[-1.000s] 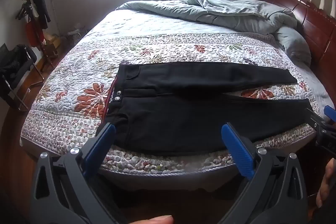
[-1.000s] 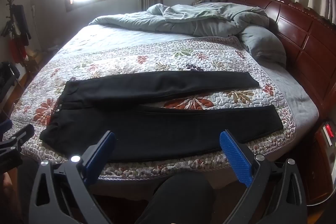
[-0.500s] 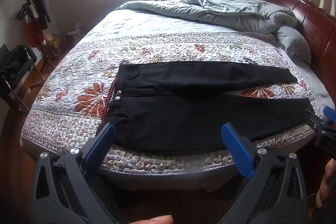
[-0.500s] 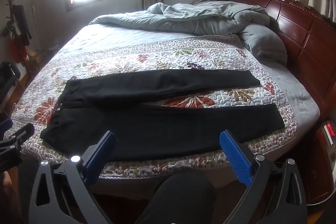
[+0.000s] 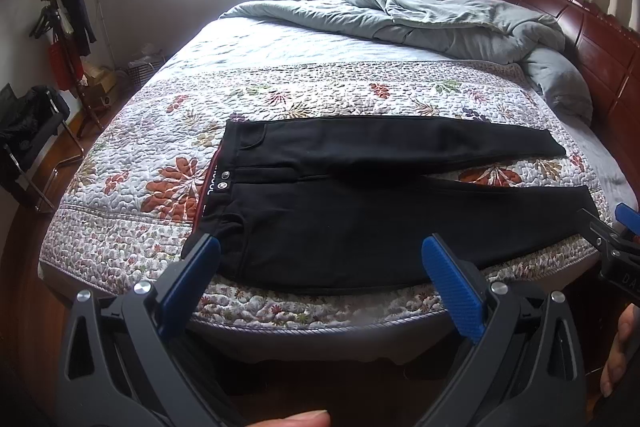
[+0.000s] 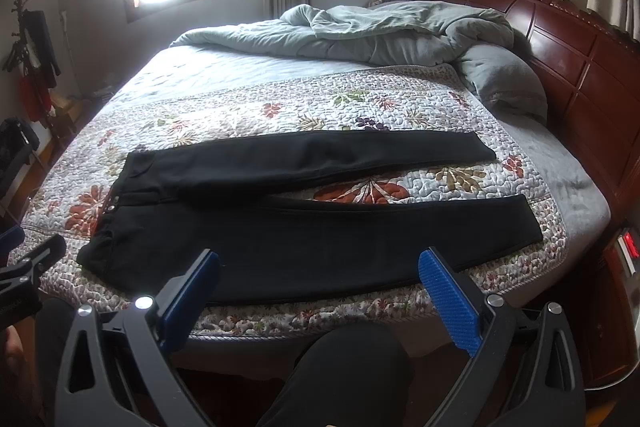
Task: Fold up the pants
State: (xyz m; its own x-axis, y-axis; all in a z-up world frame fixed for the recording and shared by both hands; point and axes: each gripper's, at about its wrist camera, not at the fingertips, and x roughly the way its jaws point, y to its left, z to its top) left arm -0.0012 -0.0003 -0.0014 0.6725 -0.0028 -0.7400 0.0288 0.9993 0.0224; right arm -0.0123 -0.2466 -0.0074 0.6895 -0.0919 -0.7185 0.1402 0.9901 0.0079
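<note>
Your left gripper (image 5: 320,283) hangs level off the bed's near edge, its blue-padded fingers (image 5: 450,285) spread wide and holding nothing. Your right gripper (image 6: 318,285) sits beside it off the same edge, fingers (image 6: 448,289) equally wide and empty. Each shows at the side of the other's view. Your thumb tip (image 5: 306,419) and right hand (image 5: 618,351) grip the handles; your knee (image 6: 348,359) rises below.

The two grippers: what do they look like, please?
The left gripper and the right gripper look alike: black plastic arms with triangular cut-outs, silver round bolts, and blue ribbed pads on the fingers. No cables show.
</note>
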